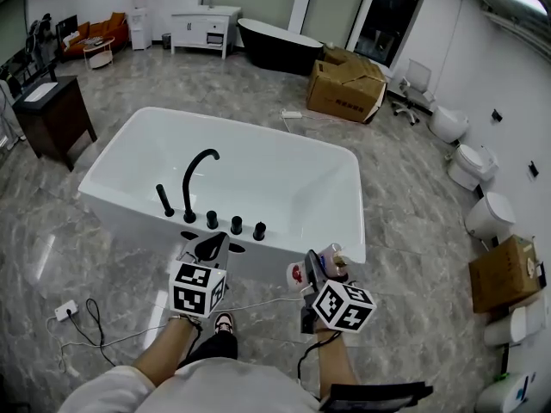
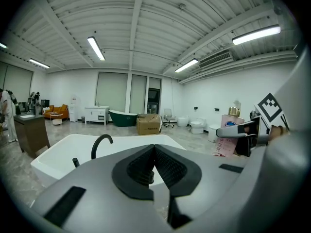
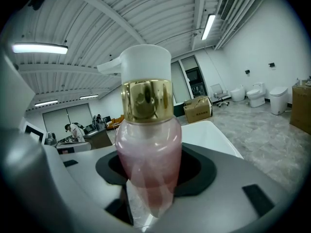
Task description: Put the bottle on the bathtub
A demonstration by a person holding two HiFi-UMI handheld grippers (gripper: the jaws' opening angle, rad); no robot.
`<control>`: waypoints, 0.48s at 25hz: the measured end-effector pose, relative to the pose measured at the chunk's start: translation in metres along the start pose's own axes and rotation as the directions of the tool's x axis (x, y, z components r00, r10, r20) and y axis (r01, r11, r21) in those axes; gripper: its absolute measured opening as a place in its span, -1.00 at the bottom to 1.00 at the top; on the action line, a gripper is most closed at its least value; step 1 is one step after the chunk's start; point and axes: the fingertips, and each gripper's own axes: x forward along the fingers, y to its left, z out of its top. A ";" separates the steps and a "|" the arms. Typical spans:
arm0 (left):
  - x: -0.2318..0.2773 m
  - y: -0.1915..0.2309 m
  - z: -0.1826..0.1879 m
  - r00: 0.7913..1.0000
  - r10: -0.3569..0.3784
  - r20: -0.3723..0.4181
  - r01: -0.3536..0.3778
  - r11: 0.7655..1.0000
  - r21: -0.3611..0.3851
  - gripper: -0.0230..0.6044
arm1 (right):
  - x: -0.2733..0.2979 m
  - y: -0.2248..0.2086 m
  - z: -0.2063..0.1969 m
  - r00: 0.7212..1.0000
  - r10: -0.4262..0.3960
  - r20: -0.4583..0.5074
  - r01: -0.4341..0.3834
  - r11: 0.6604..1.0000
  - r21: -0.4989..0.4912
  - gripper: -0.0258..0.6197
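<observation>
A pink pump bottle (image 3: 148, 154) with a gold collar and a white pump head stands upright between the jaws of my right gripper (image 1: 317, 269), which is shut on its body. In the head view the bottle (image 1: 329, 259) hangs just in front of the near right corner of the white bathtub (image 1: 284, 157). A black curved faucet (image 1: 195, 177) and several black knobs (image 1: 235, 224) stand on the tub's near rim. My left gripper (image 1: 209, 246) is over that rim near the knobs. Its jaws meet at the tips (image 2: 154, 147) with nothing between them.
A dark cabinet (image 1: 53, 114) stands left of the tub. Cardboard boxes (image 1: 346, 89) and a dark tub (image 1: 275, 48) are behind it. Toilets (image 1: 472, 163) line the right wall beside another box (image 1: 506, 274). A power strip (image 1: 66, 311) and cable lie on the floor near my feet.
</observation>
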 end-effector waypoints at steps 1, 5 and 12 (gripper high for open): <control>0.006 0.003 0.003 1.000 -0.003 -0.001 0.003 1.000 0.000 -0.88 | 0.006 -0.001 0.003 1.000 -0.003 -0.002 0.003 1.000 -0.001 -0.18; 0.032 0.015 0.014 1.000 -0.021 -0.005 0.021 1.000 0.000 -0.88 | 0.027 -0.005 0.014 1.000 -0.024 -0.006 0.024 1.000 0.000 -0.18; 0.075 0.043 0.029 0.999 -0.051 -0.004 0.051 0.999 0.007 -0.87 | 0.071 -0.007 0.032 0.998 -0.057 -0.001 0.057 0.998 0.002 -0.18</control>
